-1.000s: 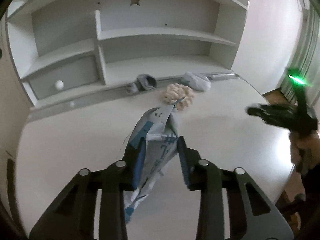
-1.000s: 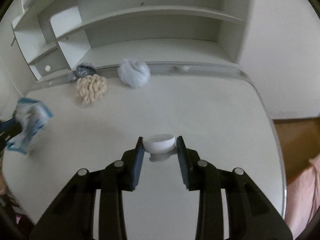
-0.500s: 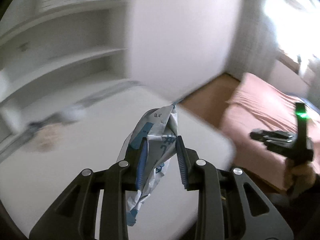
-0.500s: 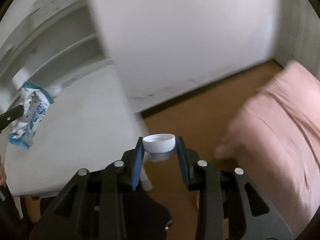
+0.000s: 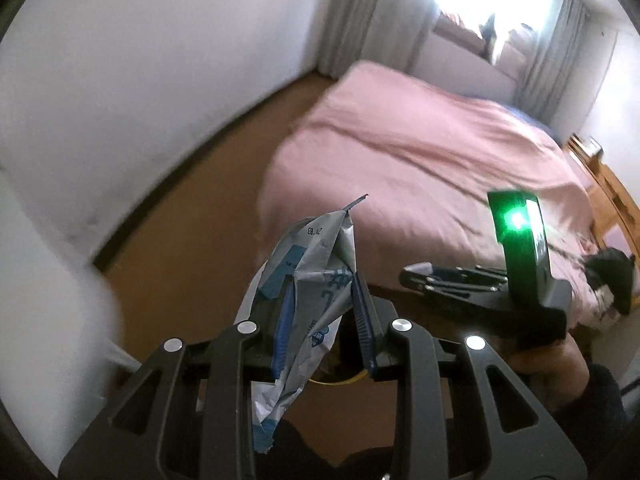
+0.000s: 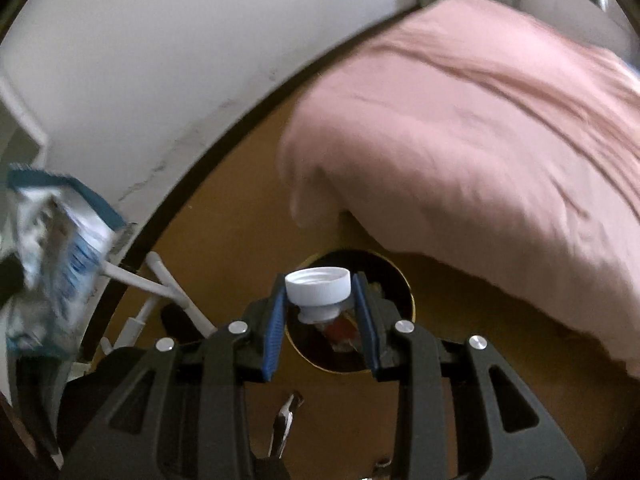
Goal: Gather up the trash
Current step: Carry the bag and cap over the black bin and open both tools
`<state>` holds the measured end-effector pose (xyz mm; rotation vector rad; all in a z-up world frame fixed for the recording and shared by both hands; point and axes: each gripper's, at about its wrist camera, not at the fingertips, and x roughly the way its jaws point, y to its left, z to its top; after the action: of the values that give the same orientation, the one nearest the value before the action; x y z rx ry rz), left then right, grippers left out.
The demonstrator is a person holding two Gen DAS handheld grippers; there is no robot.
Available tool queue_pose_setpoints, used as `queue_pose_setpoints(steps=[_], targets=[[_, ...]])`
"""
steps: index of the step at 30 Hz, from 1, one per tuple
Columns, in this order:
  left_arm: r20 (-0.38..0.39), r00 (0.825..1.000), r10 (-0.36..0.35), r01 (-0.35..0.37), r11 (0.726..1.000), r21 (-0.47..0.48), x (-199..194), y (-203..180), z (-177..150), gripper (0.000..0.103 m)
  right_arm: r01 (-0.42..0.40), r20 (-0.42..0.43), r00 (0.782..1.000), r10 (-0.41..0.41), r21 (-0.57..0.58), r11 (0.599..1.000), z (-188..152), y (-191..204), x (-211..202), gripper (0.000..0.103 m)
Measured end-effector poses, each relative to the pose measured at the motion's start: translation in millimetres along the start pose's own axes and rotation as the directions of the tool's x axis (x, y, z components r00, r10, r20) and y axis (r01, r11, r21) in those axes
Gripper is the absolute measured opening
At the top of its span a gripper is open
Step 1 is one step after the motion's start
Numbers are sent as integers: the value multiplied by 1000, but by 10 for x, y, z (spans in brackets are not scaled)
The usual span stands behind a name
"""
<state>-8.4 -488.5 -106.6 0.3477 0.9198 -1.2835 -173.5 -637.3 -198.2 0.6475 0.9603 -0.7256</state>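
Observation:
My left gripper (image 5: 323, 308) is shut on a crumpled blue-and-white wrapper (image 5: 308, 280) that sticks up past its pads and hangs down below them. My right gripper (image 6: 319, 300) is shut on a small white bottle cap (image 6: 318, 286). Straight below the cap on the brown floor stands a round dark bin (image 6: 384, 344) with a thin gold rim and some scraps inside. In the left wrist view the right gripper (image 5: 416, 278) shows at the right with a green light. The wrapper (image 6: 52, 264) appears blurred at the left edge of the right wrist view.
A bed with a pink cover (image 5: 420, 160) fills the right side, close beside the bin. A white wall (image 5: 140, 60) with a dark skirting runs along the left. White cables (image 6: 160, 284) lie on the floor left of the bin. Curtains and a bright window (image 5: 500, 0) are at the back.
Both grippers have swung away from the white desk and shelves to the floor beside the bed, tilting downward. The bin has come into the right wrist view. Both grips are unchanged.

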Motion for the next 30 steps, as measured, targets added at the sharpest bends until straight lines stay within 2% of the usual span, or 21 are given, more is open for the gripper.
queue_pose_setpoints(steps=[4, 7, 13, 17, 21, 25, 30], targets=[[-84, 996, -24, 25, 1000, 14, 706, -76, -127, 28, 42, -61, 997, -39, 50, 998, -64, -241, 327, 33], [-151, 987, -58, 56, 998, -17, 1167, -62, -214, 28, 63, -103, 993, -57, 57, 996, -86, -252, 557, 33], [-226, 972, -59, 52, 998, -34, 1747, 41, -324, 28, 79, -179, 982, -64, 81, 994, -180, -438, 888, 33], [-245, 968, -58, 53, 998, -29, 1937, 7, -326, 28, 80, -204, 977, -60, 91, 993, -203, -475, 970, 33], [-245, 966, -82, 76, 996, -36, 1929, 13, -382, 31, 82, -204, 977, -61, 96, 992, -187, -485, 953, 33], [-234, 967, -100, 93, 995, -42, 1893, 15, -388, 49, 87, -199, 978, -65, 102, 991, -177, -508, 973, 33], [-231, 968, -95, 86, 995, -51, 1825, 24, -372, 59, 86, -208, 976, -64, 98, 991, -164, -509, 1013, 33]])
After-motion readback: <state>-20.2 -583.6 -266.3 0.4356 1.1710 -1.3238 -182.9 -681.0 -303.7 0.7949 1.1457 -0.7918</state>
